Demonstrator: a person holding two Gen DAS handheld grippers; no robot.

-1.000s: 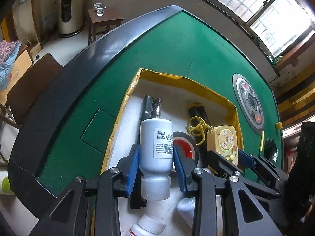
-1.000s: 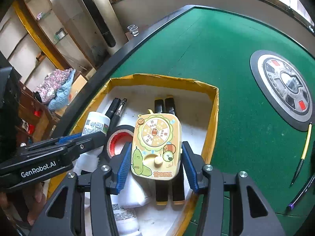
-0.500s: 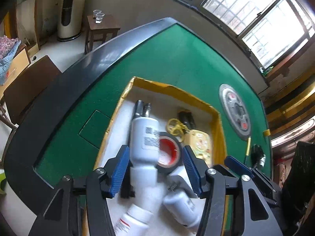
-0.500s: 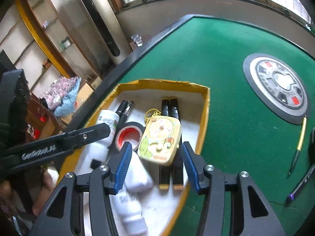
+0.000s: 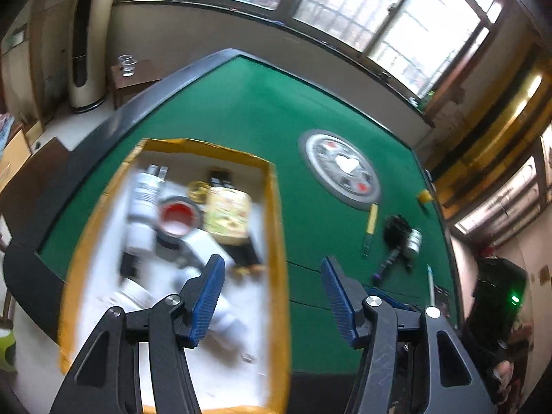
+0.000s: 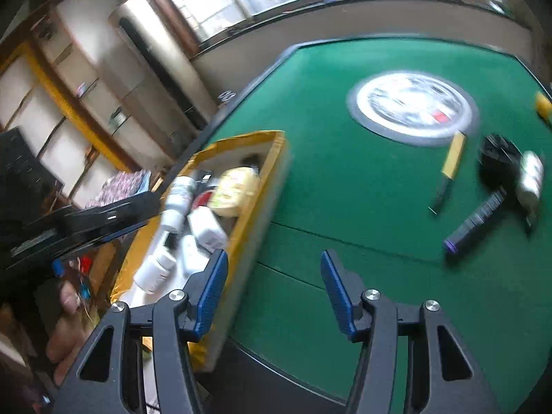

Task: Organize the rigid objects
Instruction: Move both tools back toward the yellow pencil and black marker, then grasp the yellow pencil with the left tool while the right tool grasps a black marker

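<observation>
Left gripper [image 5: 272, 296] and right gripper [image 6: 274, 291] both raised over green table [image 6: 345, 179], jaws spread wide, empty; yellow box [image 5: 277, 241] holds bottles, tape roll [image 5: 177, 215].

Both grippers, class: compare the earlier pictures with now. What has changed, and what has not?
The left gripper released the white bottle and the right gripper the yellow toy; both pulled back, jaws empty. Both items stay in the box.
</observation>
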